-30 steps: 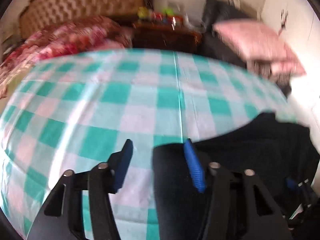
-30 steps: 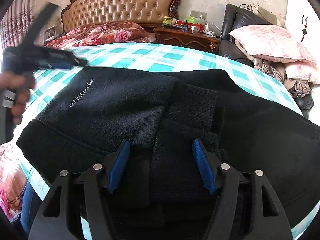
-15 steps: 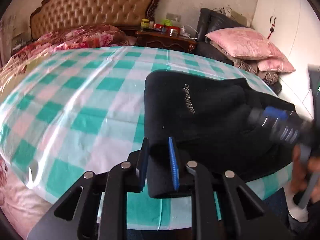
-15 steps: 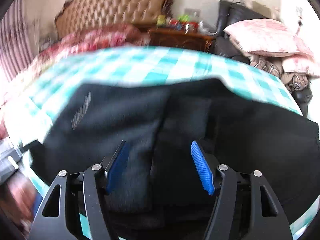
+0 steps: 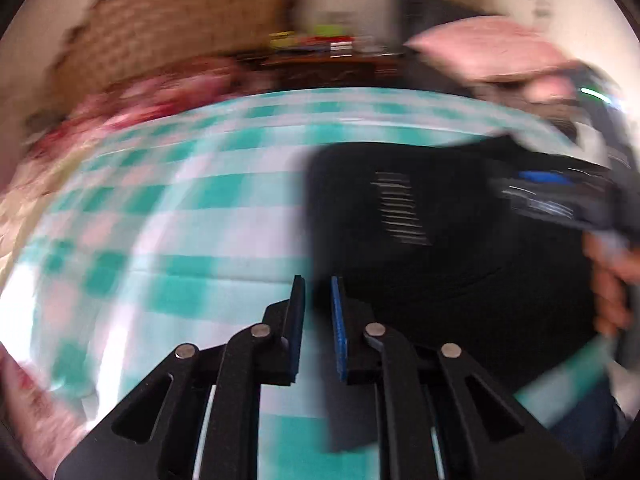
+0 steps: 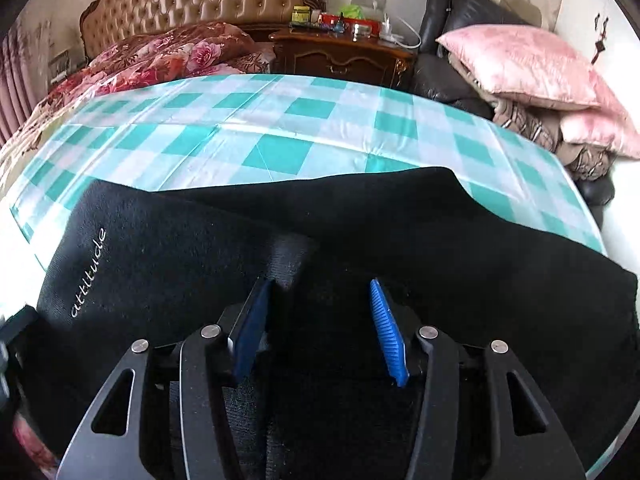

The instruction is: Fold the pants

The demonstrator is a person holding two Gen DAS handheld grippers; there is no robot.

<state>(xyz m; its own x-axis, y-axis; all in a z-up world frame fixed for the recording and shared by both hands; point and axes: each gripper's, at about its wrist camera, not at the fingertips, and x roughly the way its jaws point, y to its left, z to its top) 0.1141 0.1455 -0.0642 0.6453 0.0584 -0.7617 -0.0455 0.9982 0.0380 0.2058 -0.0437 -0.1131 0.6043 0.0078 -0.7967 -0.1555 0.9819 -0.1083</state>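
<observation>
A bedroom: a tufted tan headboard (image 6: 208, 0) stands at the far wall, a floral quilt (image 6: 160, 56) lies bunched below it, and a dark wooden nightstand (image 6: 344, 56) crowded with small jars and boxes sits to its right. Further right, pink pillows (image 6: 528, 64) are stacked on a black leather chair (image 6: 452, 12). In front of all this spreads a teal-and-white checked sheet (image 6: 280, 128), the work surface.

The black pants (image 6: 400, 232) lie folded on the near part of that sheet, running from left to right across the right wrist view. Small pale script on the left part of the cloth reads "attitude" (image 6: 89, 273) (in the left wrist view the same lettering is only a smear of light streaks).

The right gripper (image 6: 322, 322) hangs over the near middle of the pants, its blue pads standing moderately apart and closing, with a raised fold of black cloth between them; whether the pads already press on it cannot be told. The left gripper (image 5: 317, 326) is at the left near corner of the pants (image 5: 440, 248), its pads drawn narrow together with a thin edge of black cloth pinched between them. That view is heavily blurred. At its right edge a hand (image 5: 612, 280) grasps the handle of the other gripper.
</observation>
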